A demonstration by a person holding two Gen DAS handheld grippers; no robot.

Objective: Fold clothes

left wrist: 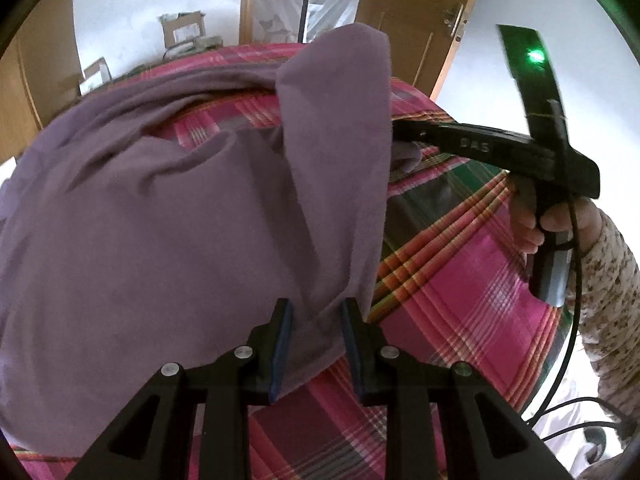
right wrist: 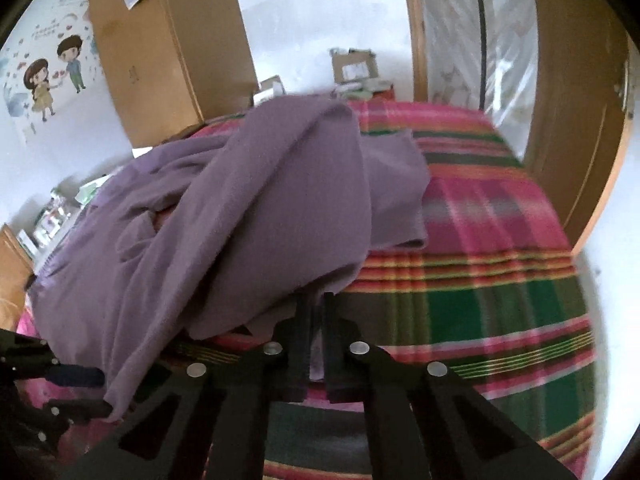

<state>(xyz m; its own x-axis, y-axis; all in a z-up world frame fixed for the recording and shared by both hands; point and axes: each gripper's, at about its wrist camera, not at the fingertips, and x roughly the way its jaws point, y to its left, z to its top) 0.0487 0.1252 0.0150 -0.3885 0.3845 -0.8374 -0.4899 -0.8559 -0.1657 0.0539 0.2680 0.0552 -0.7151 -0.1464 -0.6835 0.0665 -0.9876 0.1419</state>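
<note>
Purple garment (left wrist: 168, 216) draped over a plaid bedspread (left wrist: 452, 280), filling the centre and left of both views. Left gripper (left wrist: 316, 316), lower centre: jaws partly spread, a fold of the cloth lying between them. Right gripper (right wrist: 316, 320), lower centre: jaws pressed together, pinching a lifted edge of the garment.

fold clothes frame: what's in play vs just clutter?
In play:
- purple garment
- left gripper, open around a fold of it
- right gripper, shut on its edge
- plaid bedspread as work surface

Clutter:
- cardboard boxes
- wardrobe
- wall sticker
- door
</note>
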